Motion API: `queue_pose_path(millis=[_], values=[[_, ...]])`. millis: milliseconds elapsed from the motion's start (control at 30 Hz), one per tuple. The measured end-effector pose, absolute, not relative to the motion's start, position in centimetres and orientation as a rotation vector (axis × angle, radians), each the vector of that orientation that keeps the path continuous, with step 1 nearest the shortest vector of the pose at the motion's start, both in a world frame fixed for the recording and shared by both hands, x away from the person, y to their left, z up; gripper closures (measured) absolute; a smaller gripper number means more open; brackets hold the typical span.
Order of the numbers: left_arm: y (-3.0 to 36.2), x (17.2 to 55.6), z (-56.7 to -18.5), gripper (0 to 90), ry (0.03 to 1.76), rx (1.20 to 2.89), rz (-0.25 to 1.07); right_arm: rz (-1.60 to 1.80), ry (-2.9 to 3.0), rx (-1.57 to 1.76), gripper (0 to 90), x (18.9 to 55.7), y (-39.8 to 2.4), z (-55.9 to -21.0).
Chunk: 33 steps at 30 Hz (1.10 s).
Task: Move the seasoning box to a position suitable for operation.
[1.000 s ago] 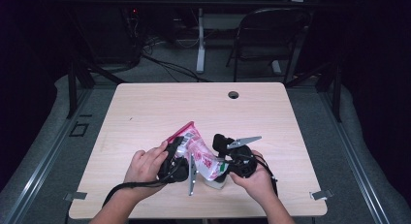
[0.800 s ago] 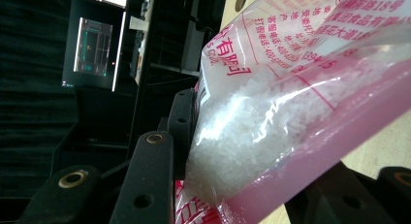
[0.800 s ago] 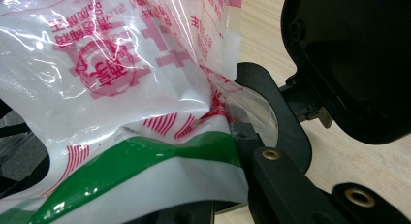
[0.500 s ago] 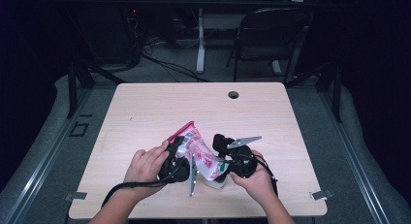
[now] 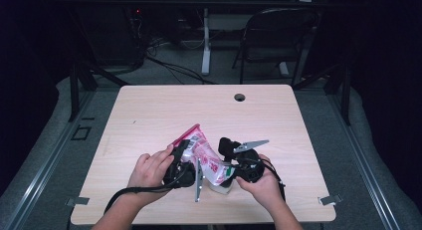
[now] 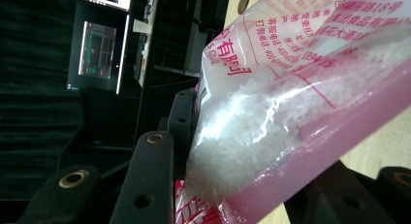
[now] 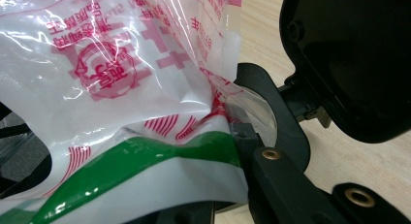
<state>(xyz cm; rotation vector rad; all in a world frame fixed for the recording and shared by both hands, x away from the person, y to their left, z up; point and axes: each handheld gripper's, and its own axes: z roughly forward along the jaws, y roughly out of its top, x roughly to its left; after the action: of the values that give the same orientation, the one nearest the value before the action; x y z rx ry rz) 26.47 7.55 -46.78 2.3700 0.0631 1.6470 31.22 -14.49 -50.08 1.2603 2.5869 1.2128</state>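
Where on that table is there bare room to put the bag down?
The table's far half is bare, from the bag up to the cable hole, as are the left and right edges. The near middle is crowded with both claws.

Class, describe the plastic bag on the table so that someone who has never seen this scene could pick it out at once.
Start at the pale wooden table and move to its near edge, where two hands hold black grippers. Between the left gripper and the right gripper lies the bag, gripped from both sides. It is the one clear pouch with red print, a pink strip, a green band and white grains inside.
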Motion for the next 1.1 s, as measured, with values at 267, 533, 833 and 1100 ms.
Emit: queue_pose_path(millis=[267,533,833,1100], values=[[7.43,26.47,-46.69,67.3,0.053,2.372,1.649,1.217,2.585,1.264,89.9,31.26,-14.49,-50.10],[7.36,26.45,-46.55,67.3,0.043,2.362,1.657,1.215,2.586,1.262,89.9,31.25,-14.49,-50.09],[7.27,26.46,-46.51,67.3,0.045,2.374,1.647,1.216,2.584,1.265,89.9,31.26,-14.50,-50.10],[7.19,26.43,-46.47,67.3,0.041,2.373,1.653,1.213,2.583,1.266,89.9,31.26,-14.51,-50.10]])
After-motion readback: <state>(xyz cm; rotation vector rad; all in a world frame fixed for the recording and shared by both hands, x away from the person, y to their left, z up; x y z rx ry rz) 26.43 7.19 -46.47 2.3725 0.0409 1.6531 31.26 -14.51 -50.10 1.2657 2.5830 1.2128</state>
